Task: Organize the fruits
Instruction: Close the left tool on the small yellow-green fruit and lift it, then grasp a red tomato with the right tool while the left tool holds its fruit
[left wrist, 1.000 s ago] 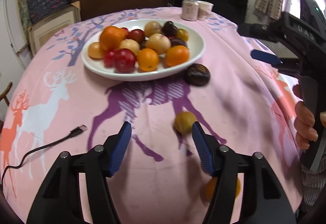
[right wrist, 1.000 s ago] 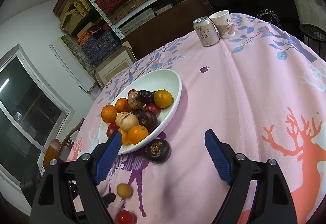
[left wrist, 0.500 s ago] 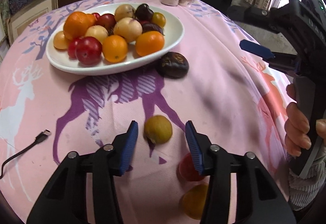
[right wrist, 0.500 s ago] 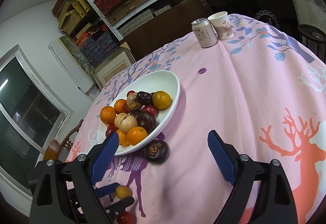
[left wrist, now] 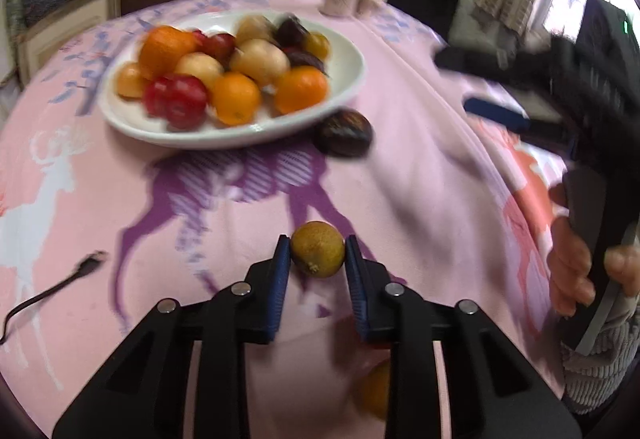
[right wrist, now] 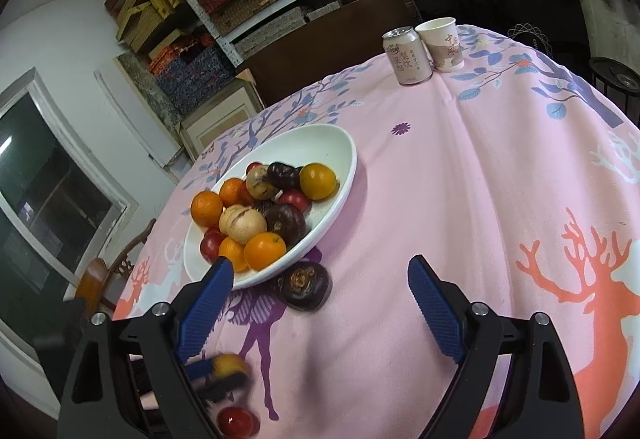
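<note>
Fruit in hand: a small yellow-brown fruit (left wrist: 317, 254), sitting low on the pink tablecloth (left wrist: 420, 175), clamped across its widest part by the left gripper (left wrist: 316, 259), whose jaws have just been closing onto it. Pads are pressing on opposite flanks, a sound hold for a round thing. Judging it light, firm-skinned and prone to rolling or squirting out if pinched off-centre; a gentle squeeze should do, since the skin may bruise.

Right gripper (right wrist: 320, 303) is hanging with jaws wide apart and nothing between them, pointing toward a dark purple fruit (right wrist: 305, 285) lying against the white bowl (right wrist: 344, 159). The bowl is holding oranges, red plums and pale fruits. A red fruit (right wrist: 235, 422) is lying loose nearby.
</note>
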`<act>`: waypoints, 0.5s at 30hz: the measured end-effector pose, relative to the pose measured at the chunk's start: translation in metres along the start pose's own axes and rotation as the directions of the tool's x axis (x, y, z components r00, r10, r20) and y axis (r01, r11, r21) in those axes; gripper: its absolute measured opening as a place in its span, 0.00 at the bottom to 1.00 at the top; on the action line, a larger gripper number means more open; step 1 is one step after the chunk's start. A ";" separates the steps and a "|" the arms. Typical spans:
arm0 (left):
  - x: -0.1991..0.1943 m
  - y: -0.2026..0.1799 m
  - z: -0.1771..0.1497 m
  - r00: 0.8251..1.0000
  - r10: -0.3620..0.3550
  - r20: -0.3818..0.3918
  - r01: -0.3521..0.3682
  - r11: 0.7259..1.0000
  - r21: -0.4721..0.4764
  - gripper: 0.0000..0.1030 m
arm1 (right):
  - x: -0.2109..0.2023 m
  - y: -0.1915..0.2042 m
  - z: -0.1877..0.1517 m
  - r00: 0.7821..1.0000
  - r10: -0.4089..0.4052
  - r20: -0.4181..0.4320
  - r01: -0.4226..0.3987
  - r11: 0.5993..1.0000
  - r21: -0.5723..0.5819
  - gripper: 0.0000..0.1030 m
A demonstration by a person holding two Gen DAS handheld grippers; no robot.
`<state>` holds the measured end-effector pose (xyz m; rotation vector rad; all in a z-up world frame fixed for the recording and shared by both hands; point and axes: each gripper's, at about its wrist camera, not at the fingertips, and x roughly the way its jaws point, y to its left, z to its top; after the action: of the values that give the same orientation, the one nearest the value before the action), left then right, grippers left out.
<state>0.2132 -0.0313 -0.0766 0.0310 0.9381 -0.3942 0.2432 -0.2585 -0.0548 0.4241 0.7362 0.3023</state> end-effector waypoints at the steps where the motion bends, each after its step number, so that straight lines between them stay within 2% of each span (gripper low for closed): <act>1: -0.008 0.007 0.000 1.000 0.011 0.029 -0.010 1.000 -0.025 0.26 | -0.001 0.002 -0.005 1.000 0.006 -0.012 -0.007 1.000 -0.014 0.87; 3: -0.020 0.022 -0.001 0.997 0.038 0.073 -0.032 0.996 -0.079 0.26 | 0.000 0.010 -0.018 0.998 0.017 -0.055 -0.020 0.998 -0.059 0.87; 4: -0.026 0.029 -0.001 0.993 0.079 0.093 -0.068 0.992 -0.107 0.26 | -0.001 0.015 -0.026 0.997 0.016 -0.078 -0.023 0.996 -0.087 0.87; 6: -0.028 0.039 0.001 0.989 0.110 0.100 -0.095 0.985 -0.145 0.26 | -0.005 0.027 -0.040 0.993 0.023 -0.112 -0.039 0.989 -0.141 0.87; 8: -0.029 0.045 0.002 0.990 0.107 0.094 -0.090 0.981 -0.171 0.26 | -0.012 0.045 -0.054 0.988 0.027 -0.151 -0.062 0.972 -0.227 0.87; 11: -0.031 0.046 0.002 0.989 0.108 0.101 -0.089 0.981 -0.173 0.26 | -0.008 0.064 -0.066 0.969 0.040 -0.246 -0.109 0.956 -0.272 0.87; 15: -0.038 0.046 -0.001 0.988 0.105 0.116 -0.083 0.980 -0.180 0.26 | 0.003 0.079 -0.075 0.951 -0.005 -0.309 -0.099 0.943 -0.317 0.87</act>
<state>0.2083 0.0236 -0.0544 -0.1083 0.8407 -0.2218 0.1837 -0.1684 -0.0690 0.0744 0.9603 0.5366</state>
